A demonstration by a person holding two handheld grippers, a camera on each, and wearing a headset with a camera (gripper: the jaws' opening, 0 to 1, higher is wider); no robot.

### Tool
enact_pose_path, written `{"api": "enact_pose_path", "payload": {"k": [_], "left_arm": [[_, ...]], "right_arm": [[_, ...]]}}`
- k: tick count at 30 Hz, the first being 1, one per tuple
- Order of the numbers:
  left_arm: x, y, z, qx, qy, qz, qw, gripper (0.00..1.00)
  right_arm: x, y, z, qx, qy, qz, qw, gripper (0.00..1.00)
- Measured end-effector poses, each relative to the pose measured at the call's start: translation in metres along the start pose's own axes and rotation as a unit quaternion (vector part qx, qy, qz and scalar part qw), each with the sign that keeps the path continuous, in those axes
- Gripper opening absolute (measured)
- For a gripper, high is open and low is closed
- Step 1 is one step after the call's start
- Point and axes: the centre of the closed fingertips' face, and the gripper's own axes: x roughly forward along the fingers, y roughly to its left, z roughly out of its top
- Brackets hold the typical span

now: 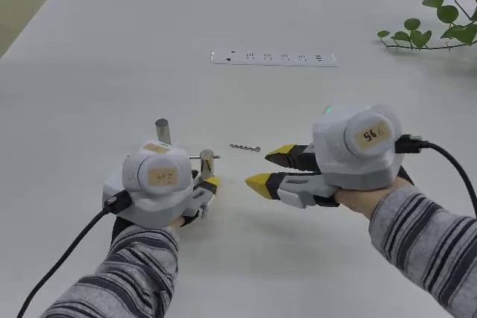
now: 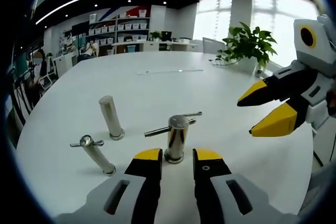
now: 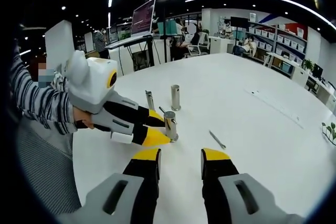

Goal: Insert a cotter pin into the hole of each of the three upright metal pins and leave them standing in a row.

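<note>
Left gripper view: my left gripper (image 2: 177, 157) is spread and empty. A metal pin (image 2: 177, 139) with a cotter pin (image 2: 156, 130) through it stands at twelve o'clock, just past the tips. My right gripper (image 2: 252, 115), at three o'clock, is spread too.

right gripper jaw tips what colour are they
Yellow, on black jaws; the right gripper shows best in the head view.

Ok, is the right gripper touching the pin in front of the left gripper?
Apart. The left gripper view shows bare table between the right gripper and that pin.
</note>
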Motion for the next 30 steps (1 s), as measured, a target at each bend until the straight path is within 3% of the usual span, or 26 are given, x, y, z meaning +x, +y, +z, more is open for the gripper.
{"api": "enact_pose_path", "payload": {"k": [5, 11, 16, 28, 30], "left_arm": [[-0.014, -0.005, -0.001, -0.010, -0.006, -0.014, 0.9998, 0.29], [-0.038, -0.007, -0.009, -0.019, -0.009, -0.021, 0.9996, 0.40], [-0.051, -0.001, -0.009, -0.027, -0.012, -0.021, 0.9993, 0.50], [-0.072, 0.013, 0.001, 0.001, -0.037, -0.025, 0.9990, 0.72], [-0.073, 0.013, 0.000, 0.007, -0.031, -0.029, 0.9991, 0.74]], "right_arm": [[0.002, 0.005, 0.019, 0.005, -0.029, 0.009, 0.9995, 0.27], [0.009, 0.008, 0.036, -0.006, -0.038, 0.018, 0.9991, 0.27], [0.019, 0.014, 0.049, -0.012, -0.040, 0.028, 0.9987, 0.28], [0.056, 0.014, 0.078, -0.008, -0.047, 0.052, 0.9975, 0.28], [0.063, 0.015, 0.082, -0.005, -0.049, 0.054, 0.9973, 0.28]]}}
